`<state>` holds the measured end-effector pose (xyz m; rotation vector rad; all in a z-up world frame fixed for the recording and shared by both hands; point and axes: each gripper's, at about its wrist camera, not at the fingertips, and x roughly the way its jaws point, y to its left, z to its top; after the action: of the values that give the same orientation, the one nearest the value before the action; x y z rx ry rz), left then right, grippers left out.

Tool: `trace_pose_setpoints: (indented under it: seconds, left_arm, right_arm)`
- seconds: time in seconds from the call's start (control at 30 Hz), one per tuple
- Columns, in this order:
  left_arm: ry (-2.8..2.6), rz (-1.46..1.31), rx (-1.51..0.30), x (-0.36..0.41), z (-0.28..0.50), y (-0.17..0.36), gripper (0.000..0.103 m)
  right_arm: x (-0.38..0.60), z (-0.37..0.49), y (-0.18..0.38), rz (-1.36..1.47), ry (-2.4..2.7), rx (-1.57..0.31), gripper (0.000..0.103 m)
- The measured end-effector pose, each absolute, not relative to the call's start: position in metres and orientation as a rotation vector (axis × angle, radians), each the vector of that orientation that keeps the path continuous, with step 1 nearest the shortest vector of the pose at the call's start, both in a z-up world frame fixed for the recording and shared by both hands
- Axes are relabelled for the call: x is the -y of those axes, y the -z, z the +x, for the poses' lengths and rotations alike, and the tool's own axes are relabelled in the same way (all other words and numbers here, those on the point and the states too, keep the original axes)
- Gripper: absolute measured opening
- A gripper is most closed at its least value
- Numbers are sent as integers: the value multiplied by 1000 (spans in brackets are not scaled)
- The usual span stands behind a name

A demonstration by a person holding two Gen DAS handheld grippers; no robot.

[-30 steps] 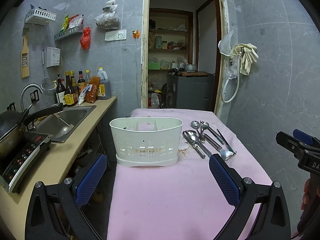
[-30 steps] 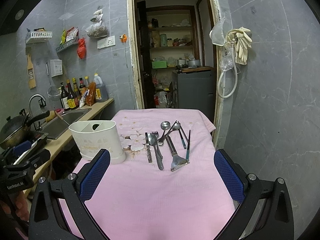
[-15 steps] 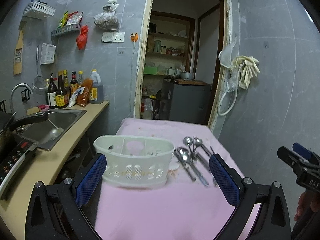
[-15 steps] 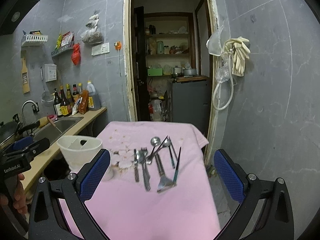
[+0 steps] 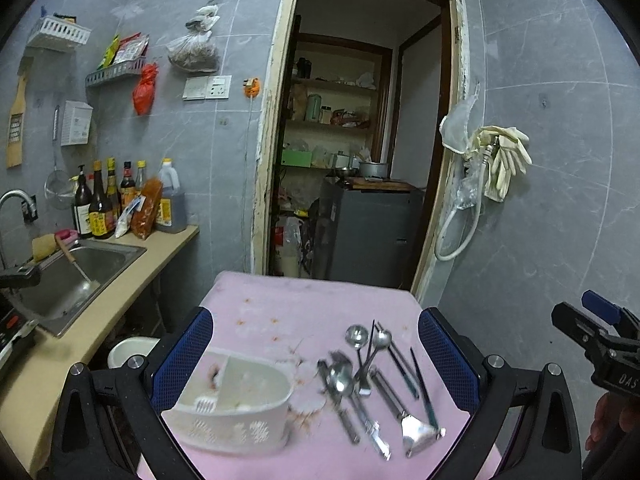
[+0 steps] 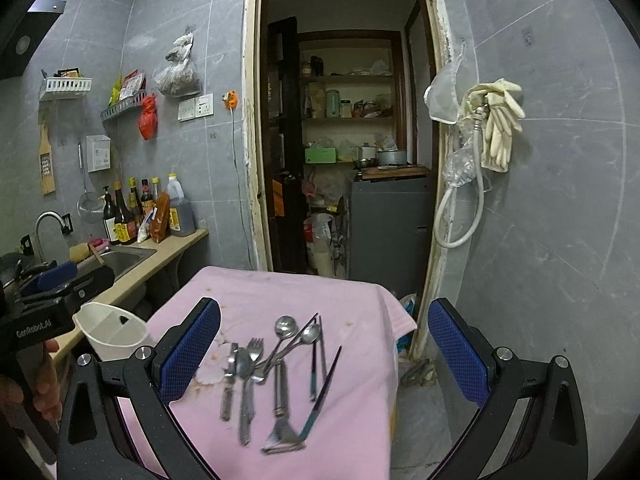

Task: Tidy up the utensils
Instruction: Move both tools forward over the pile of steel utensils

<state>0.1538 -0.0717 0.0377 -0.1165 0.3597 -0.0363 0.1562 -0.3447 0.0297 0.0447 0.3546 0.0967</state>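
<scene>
Pink-clothed table [image 6: 352, 304] faces an open pantry doorway [image 6: 344, 152], sink counter [image 5: 132, 272] left; both grippers [image 6: 320, 358] gape wide, empty.

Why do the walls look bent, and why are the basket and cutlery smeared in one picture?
Both wrist views use fisheye lenses, so the door frame bows and the corners go black. In the left wrist view the white basket and the utensils show motion smear; the far shelves stay sharp. In the right wrist view the utensils are crisper, blurring only nearest the lens. Lighting is dim and bluish in both.
</scene>
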Motion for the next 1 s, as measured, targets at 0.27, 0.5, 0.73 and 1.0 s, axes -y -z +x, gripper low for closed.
trace_pose_setpoints:
  seconds: [0.27,0.5,0.73,1.0]
  left_arm:
    - [98,-136,-376,108,203,-32,103]
    - [121,-153,-451,138,242,-8,96]
    - [51,-138,-575,157,276,33,70]
    - [-140,-210,-748,143,306,89,39]
  right_arm:
    - [377,215,-4,57,-168,-406,101]
    - [395,254,43,109,-218,-502,81]
    - [400,286,94,183,-260,-607,59]
    - [390,316,152,251,-294,-762,41]
